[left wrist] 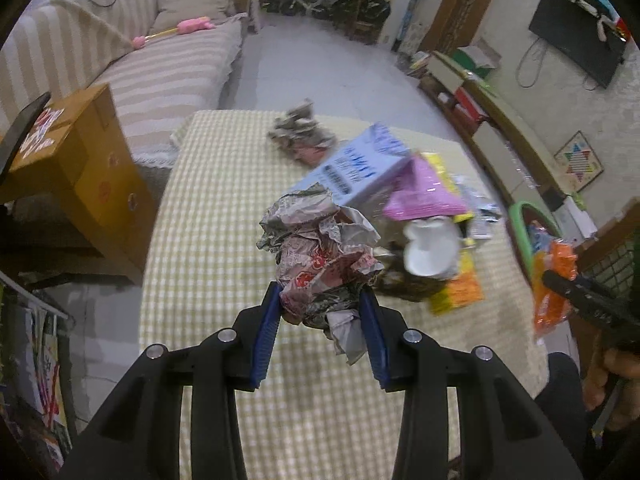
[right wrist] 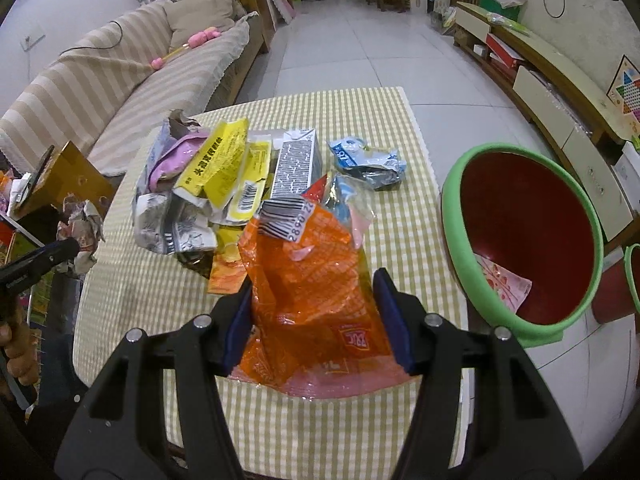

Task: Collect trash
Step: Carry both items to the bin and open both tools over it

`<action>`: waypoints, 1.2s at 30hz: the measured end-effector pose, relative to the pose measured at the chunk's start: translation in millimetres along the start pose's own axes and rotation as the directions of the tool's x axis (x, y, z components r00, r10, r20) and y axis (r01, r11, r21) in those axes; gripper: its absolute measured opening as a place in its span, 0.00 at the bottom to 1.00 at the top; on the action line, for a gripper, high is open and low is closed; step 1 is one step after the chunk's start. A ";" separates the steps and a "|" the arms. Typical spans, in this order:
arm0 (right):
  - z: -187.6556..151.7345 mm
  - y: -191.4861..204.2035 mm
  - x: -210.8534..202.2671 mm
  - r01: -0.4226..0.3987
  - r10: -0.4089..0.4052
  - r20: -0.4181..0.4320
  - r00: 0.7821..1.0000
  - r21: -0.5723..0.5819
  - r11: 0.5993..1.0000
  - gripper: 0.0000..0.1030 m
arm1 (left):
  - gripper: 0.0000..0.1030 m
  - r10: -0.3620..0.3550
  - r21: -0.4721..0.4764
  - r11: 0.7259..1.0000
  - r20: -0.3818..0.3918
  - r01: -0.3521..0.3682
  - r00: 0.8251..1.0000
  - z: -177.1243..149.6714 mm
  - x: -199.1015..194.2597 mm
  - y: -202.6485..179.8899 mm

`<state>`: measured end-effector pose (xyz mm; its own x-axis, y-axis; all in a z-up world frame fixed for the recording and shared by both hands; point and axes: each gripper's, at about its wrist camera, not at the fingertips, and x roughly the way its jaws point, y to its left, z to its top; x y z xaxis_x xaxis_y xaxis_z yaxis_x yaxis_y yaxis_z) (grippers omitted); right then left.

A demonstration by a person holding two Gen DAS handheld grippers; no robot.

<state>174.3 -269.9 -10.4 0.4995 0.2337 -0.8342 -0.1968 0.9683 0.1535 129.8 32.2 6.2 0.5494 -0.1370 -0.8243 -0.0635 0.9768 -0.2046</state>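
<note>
My left gripper (left wrist: pixel 320 304) is shut on a crumpled newspaper ball (left wrist: pixel 320 252) and holds it above the checked tablecloth (left wrist: pixel 208 240). The ball also shows at the left of the right wrist view (right wrist: pixel 80 232). My right gripper (right wrist: pixel 316 292) is shut on an orange plastic wrapper (right wrist: pixel 308 280) with a barcode, held above the table's near edge. A pile of trash lies mid-table: a yellow packet (right wrist: pixel 216 168), a carton (right wrist: pixel 296 164), a blue foil wrapper (right wrist: pixel 368 160). A red bin with a green rim (right wrist: pixel 524 236) stands right of the table and holds one pink paper (right wrist: pixel 504 284).
A second crumpled paper (left wrist: pixel 300 132) lies at the table's far edge. A striped sofa (right wrist: pixel 120 80) runs along the left. A wooden cabinet (left wrist: pixel 88 152) stands left of the table. A low TV unit (right wrist: pixel 560 92) lines the right wall. Tiled floor (right wrist: pixel 360 48) lies beyond.
</note>
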 end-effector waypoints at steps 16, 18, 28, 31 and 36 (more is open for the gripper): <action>9.2 -31.1 -33.8 0.023 -0.027 0.067 0.997 0.054 0.998 0.54 | 0.36 -0.132 0.151 0.980 0.019 0.128 0.991 27.6 -7.3 -91.3; 11.8 -40.0 -38.5 0.034 -0.039 0.076 0.996 0.066 0.997 0.54 | 0.36 -0.148 0.161 0.976 0.010 0.144 0.989 30.8 -3.1 -102.5; 21.4 -98.9 -58.9 0.090 -0.107 0.109 0.988 0.148 0.985 0.51 | 0.36 -0.259 0.241 0.935 -0.036 0.260 0.965 52.6 17.4 -181.4; 22.5 -118.9 -62.3 0.116 -0.136 0.110 0.985 0.174 0.978 0.51 | 0.36 -0.305 0.271 0.911 -0.064 0.311 0.950 59.4 25.6 -210.6; 23.3 -154.5 -59.2 0.147 -0.171 0.096 0.981 0.219 0.965 0.51 | 0.36 -0.360 0.308 0.872 -0.122 0.380 0.925 65.2 43.0 -258.8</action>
<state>194.8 -431.4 27.6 0.6046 0.0718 -0.7933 0.0686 0.9875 0.1416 224.2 -215.8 58.1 0.4293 -0.4984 -0.7532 0.4104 0.8505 -0.3289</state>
